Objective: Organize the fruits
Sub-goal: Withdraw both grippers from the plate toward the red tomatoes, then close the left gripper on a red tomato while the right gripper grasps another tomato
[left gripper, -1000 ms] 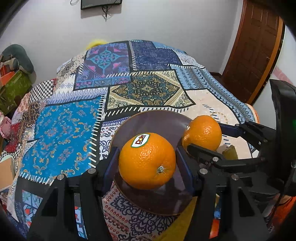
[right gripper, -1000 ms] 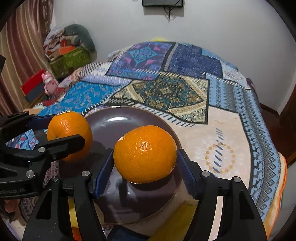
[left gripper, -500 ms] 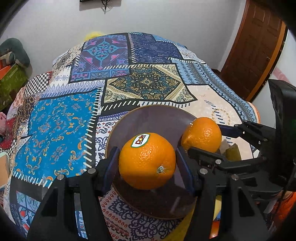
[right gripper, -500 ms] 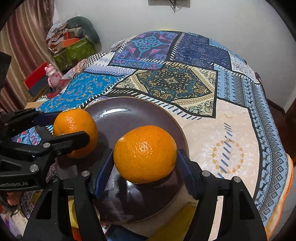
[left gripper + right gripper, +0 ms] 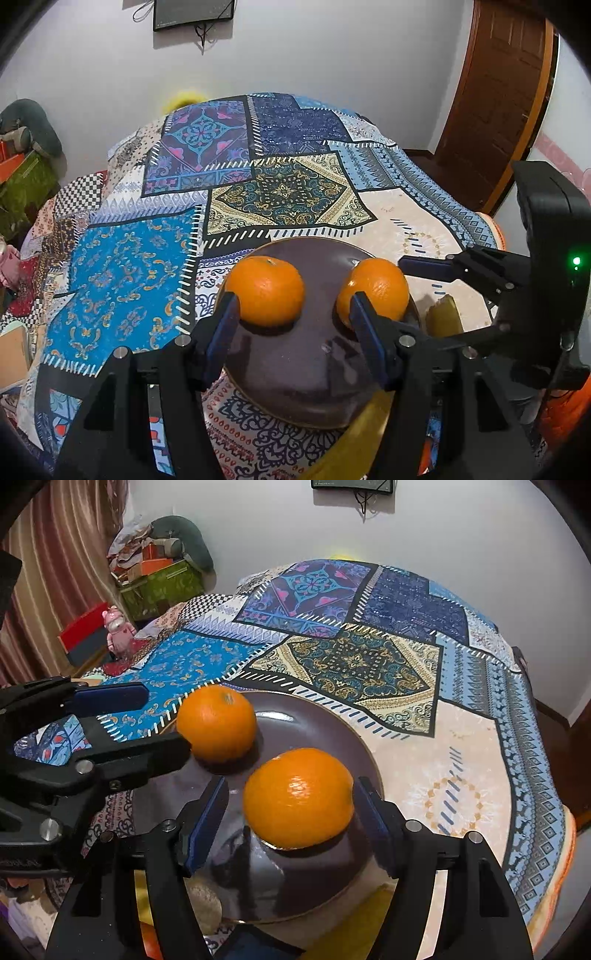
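Two oranges lie on a dark brown plate (image 5: 314, 369) on the patchwork cloth. In the left wrist view the left orange (image 5: 265, 291) sits just past my left gripper (image 5: 291, 339), whose jaws are wide open and empty. The right orange (image 5: 373, 291) lies between the open jaws of my right gripper (image 5: 424, 295), which shows at the right. In the right wrist view the right orange (image 5: 299, 797) rests on the plate (image 5: 332, 723) between the spread fingers of my right gripper (image 5: 291, 823), not squeezed. The left orange (image 5: 217, 726) sits behind it, by the left gripper's (image 5: 166, 723) fingertips.
A yellow object (image 5: 443, 317) lies right of the plate, and yellow and orange things show under its near edge (image 5: 354, 919). The cloth-covered table drops off at the right (image 5: 554, 830). A pink toy (image 5: 118, 631) and boxes (image 5: 162, 583) stand beyond the left side.
Both grippers have opened and let go of their oranges, which now rest on the plate. Both grippers have drawn back a little.
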Demonstrator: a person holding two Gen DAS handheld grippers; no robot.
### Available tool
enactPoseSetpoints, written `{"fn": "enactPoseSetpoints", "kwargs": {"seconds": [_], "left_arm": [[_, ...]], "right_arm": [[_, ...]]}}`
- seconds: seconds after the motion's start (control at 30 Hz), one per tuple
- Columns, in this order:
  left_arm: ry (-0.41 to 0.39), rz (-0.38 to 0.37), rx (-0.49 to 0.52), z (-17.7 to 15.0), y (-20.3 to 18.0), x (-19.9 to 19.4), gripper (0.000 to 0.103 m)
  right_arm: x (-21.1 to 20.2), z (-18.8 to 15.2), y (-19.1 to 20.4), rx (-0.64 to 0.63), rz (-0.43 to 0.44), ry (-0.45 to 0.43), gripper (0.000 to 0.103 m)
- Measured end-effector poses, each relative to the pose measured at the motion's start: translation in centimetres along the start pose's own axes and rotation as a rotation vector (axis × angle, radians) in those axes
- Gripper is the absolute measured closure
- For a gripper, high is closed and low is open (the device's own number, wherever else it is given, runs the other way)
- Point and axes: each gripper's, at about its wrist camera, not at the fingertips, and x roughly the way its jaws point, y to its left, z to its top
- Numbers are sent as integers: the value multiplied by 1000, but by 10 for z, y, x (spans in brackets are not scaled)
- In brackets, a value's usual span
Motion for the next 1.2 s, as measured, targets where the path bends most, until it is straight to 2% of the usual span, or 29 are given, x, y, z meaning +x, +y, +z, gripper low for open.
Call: {"fn": "enactPoseSetpoints", "kwargs": {"seconds": [0.27, 0.43, 0.77, 1.2], "left_arm": [[-12, 12, -5, -14, 1, -26, 41], [-18, 29, 0, -29, -4, -44, 36], [25, 21, -20, -68, -16, -68, 34], [100, -24, -8, -114, -57, -76, 34]], "right_arm": [[-36, -5, -10, 48, -36, -59, 36], [-62, -14, -13, 60, -74, -85, 36], [-99, -60, -17, 108, -109, -92, 35], [-107, -125, -12, 175, -75, -30, 34]]}}
